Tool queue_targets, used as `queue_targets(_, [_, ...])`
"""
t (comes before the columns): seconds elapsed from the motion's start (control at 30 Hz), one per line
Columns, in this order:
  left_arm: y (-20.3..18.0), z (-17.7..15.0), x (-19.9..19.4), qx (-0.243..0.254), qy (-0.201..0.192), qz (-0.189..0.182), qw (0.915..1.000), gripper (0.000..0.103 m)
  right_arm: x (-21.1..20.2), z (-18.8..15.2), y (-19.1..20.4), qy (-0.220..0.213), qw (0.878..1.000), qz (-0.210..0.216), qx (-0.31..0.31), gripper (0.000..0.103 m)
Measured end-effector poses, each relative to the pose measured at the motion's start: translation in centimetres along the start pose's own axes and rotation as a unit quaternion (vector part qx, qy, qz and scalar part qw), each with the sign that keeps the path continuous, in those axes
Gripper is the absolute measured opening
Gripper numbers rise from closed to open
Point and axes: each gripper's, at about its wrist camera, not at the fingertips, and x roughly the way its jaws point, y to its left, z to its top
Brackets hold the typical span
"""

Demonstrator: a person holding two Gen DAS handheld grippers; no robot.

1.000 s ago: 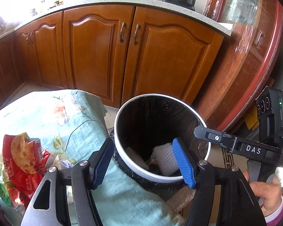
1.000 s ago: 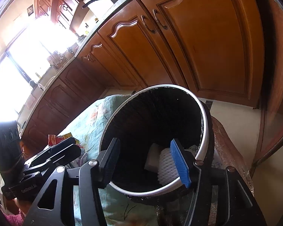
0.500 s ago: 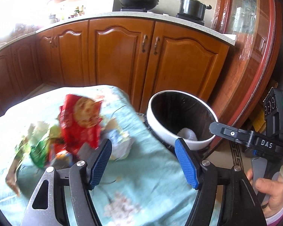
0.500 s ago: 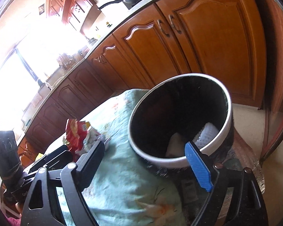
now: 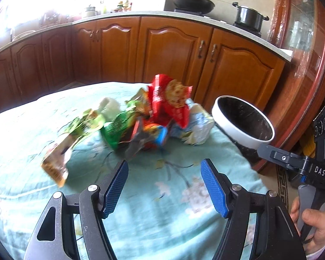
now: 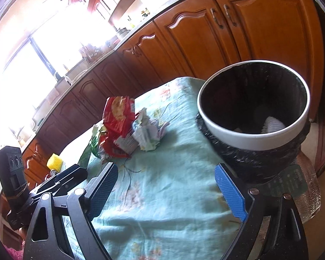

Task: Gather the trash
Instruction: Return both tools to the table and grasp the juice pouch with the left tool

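Ahead of my left gripper [image 5: 163, 186], seen through its own wrist camera, a soft pale-green cloth with a faded flower print [image 5: 140, 205] covers the table. My two blue ribbed pads [image 5: 116, 186] stand wide apart with nothing between them, above the bare cloth. Beyond them lies a loose heap of crinkled wrappers, blurred: a glossy red snack bag with a round cracker picture [image 5: 170, 101] on top, a green foil bag [image 5: 117, 130] to its left, a crumpled white and pale-blue plastic pack [image 5: 198, 125] to its right, and a flat yellow-brown packet [image 5: 56, 164] apart at the near left. Just right of the heap, off the table's edge, stands a round bin with a smooth white rim and a black liner [image 5: 242, 125]. At the far right my right gripper's black body shows, my hand [image 5: 314, 223] around its handle.

From the right wrist camera, my right gripper [image 6: 175, 190] also has its blue textured pads [image 6: 230, 195] spread wide and empty, over the same woven cloth [image 6: 173, 184]. The red bag [image 6: 119, 114] and the crumpled pale pack [image 6: 148, 134] touch each other on the cloth, well ahead of the pads. The bin [image 6: 252, 140] stands close at the right, its wrinkled black liner folded down under the rim; inside it lies a white ribbed foam piece [image 6: 273, 125]. A small yellow netted block [image 6: 54, 162] sits at the far left.
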Motion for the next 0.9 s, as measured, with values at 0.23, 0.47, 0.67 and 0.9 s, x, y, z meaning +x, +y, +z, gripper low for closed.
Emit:
queue_targets(0.23, [3.1,-0.7,-1.5,-0.023,-0.001,0.034,0.9992,0.071,1.5,-0.6,2.3,0.012,1.0,0.008,-0.015,0.092])
queue_targets(0.47, [5.5,-0.4,-1.7,-0.016,-0.004,0.059,0.9981,0.074,3.0,-0.6,4.8,0.021,0.999,0.019,-0.039,0.092])
queue_targets(0.67, [7.3,0.6,-1.0,0.009,-0.001,0.087,0.9961,0.076,4.6,0.0,5.5,0.024,0.998,0.01,-0.052,0.092])
queue_targets(0.9, [9.2,2.3,2.1,0.042,0.019,0.102,0.9937,0.078,7.2,1.8,5.2,0.024,0.998,-0.009,-0.065,0.092])
